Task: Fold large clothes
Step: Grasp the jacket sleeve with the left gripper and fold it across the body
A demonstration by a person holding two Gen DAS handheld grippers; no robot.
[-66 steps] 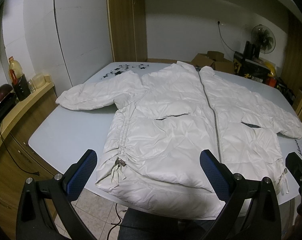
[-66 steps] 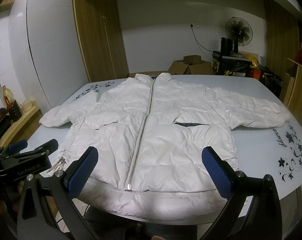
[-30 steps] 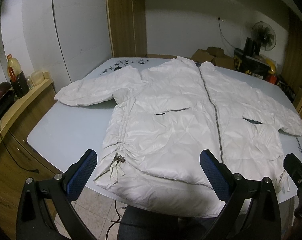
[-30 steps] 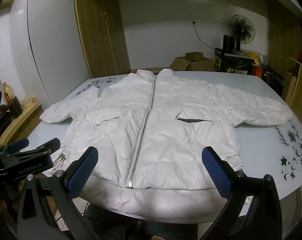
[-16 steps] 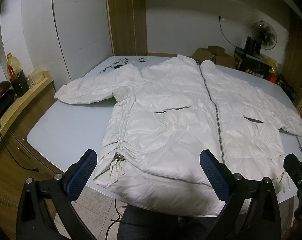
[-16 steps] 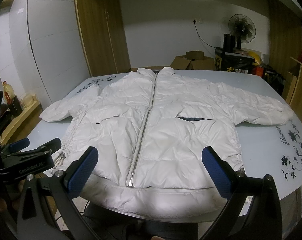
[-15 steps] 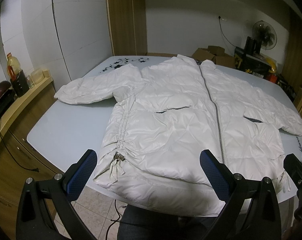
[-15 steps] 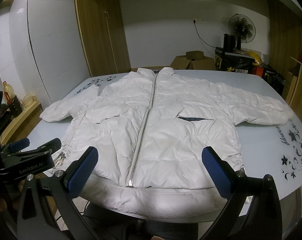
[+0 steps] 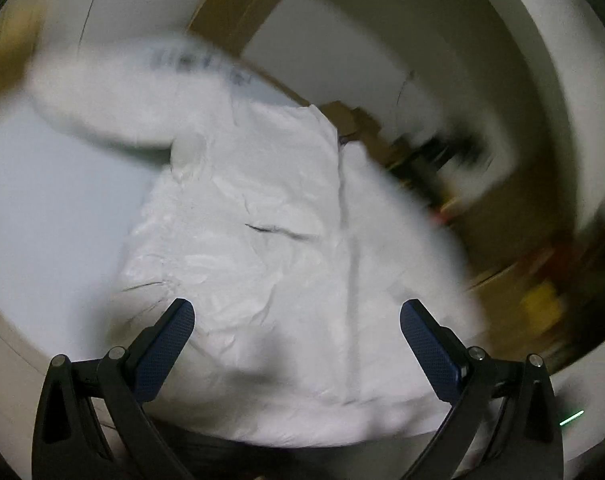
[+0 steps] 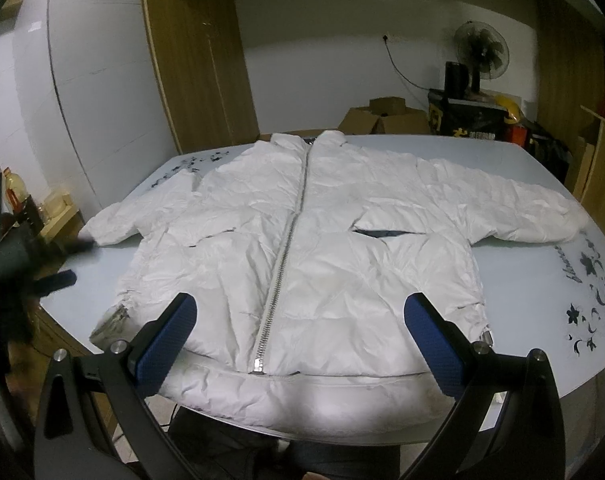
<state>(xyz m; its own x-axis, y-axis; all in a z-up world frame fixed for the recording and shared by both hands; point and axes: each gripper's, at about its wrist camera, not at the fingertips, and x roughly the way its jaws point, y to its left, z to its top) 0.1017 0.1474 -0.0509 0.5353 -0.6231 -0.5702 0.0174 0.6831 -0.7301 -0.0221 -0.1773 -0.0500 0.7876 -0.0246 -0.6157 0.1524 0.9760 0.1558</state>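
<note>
One pale bench point(image 10: 522, 276) filled most of the right wrist view, printed with dark flower patterns near two edges. Spread flat across it, front side up: a white padded jacket point(image 10: 342, 248), collar toward the far wall, hem hanging slightly over the near edge. Zipped shut down the middle by a metal zipper point(image 10: 286, 248), probably so both halves would fold as one piece. Both sleeves lay stretched outward, left sleeve point(image 10: 142, 216) toward the near-left corner, right sleeve point(image 10: 522, 216) toward the flower print, likely laid out for folding inward first. No fold yet made, judging by the flat layout.

Held above the near hem, touching nothing: right tongs point(image 10: 300, 332), blue pads spread wide apart and empty. Seen heavily blurred in the left wrist view: left tongs point(image 9: 296, 336), likewise spread wide with nothing between the pads, above the jacket's left half and tilted. Seemingly headed for the left sleeve or side hem, though too smeared to say which.

Smaller background items: cardboard boxes point(image 10: 386, 118) and a standing fan point(image 10: 480, 50) beyond the far edge. Smallest: a drawstring toggle point(image 10: 487, 336) at the right hem corner.
</note>
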